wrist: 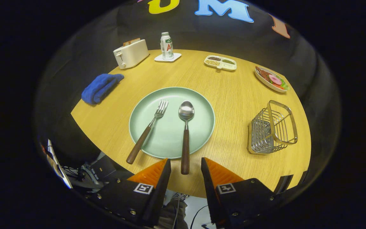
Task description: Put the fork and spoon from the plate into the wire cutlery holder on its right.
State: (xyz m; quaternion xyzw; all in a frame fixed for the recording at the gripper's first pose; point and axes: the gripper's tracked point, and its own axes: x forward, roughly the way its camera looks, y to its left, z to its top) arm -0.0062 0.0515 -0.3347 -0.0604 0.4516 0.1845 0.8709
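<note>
Towel [101, 87] at far left of worktop [233, 95], toaster [131, 53] and bottle [166, 45] beyond it; none in the working path.

Plate [202, 127] at centre, both pieces on it, untouched. Fork [147, 131] on the plate's left half, tines away, handle slanting off the near rim toward the left finger. Spoon [185, 136] on the right half, bowl up, lying nearly straight; handle end overhangs the near rim and sits in line with the gap between the fingers.

Gripper [186, 165] open wide, empty, fingers either side of the spoon handle's tip. Height above the handle not readable from this view; contact unconfirmed.

Step in hand, as judged: grasp spoon first. Notes for doing it well:
- Lower until fingers bracket the handle where it overhangs the rim; room underneath there, no scraping on the plate.
- Grip some way up the handle, not the very tip, to limit swing from the heavy bowl end.
- Close squarely across the handle; smooth and round, likely to roll if pinched off-centre.
- Lift straight before travelling right, clear of the plate rim.

Holder [272, 128] well to the right of the plate, apart from it, opening upward, appears empty. Tip spoon near vertical, enter from above, release low. Risk: light wire frame may shift or tip if struck sideways.

Snack tray [220, 62] and food dish [272, 79] beyond, clear of route.
</note>
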